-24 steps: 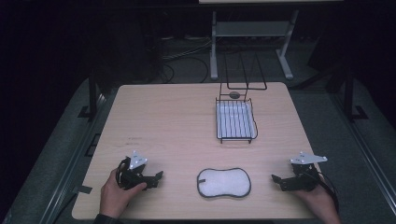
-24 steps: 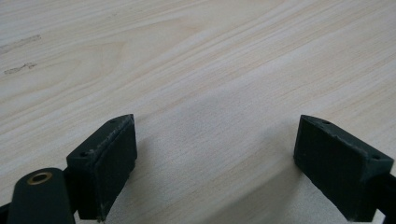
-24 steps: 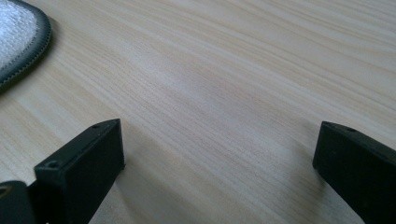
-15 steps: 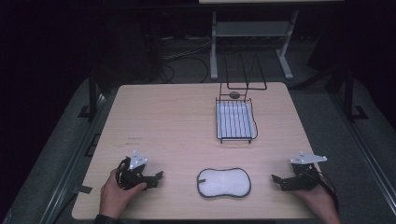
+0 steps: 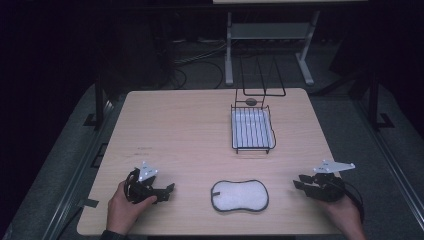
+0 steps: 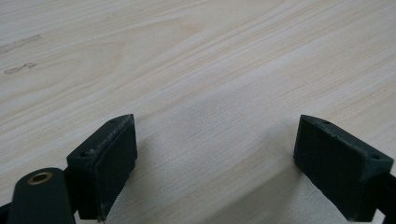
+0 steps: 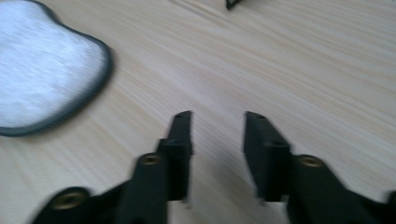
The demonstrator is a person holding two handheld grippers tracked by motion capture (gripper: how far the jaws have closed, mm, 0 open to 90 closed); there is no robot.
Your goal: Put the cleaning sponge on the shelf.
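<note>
Table point(image 5: 190, 130) of pale wood, seen from above, with a white peanut-shaped pad point(image 5: 239, 195) edged in dark trim lying flat near the front edge, midway between two hand-held grippers. Left gripper point(image 5: 167, 190) resting on the wood well to the pad's left, jaws spread wide and empty, bare grain between them in the left gripper view. Right gripper point(image 5: 300, 182) low over the table to the pad's right, jaws parted by a narrow gap and pinching nothing, with the pad's rounded end off to the upper left in the right gripper view, slightly blurred. Black wire rack point(image 5: 253, 130) with a pale tray farther back, well apart from everything in front.

Likely step: reaching in for the pad. To do it well:
- Widen the right jaws before the approach, the present gap probably too tight for slipping around a soft edge.
- Come in low and level toward the nearest lobe.
- Slide one jaw under the dark trim rather than pressing down on the fluffy middle.
- Close gently, just enough to bunch the fabric, then lift slowly.
- Keep the left gripper ready to pin the opposite end against sliding
</note>
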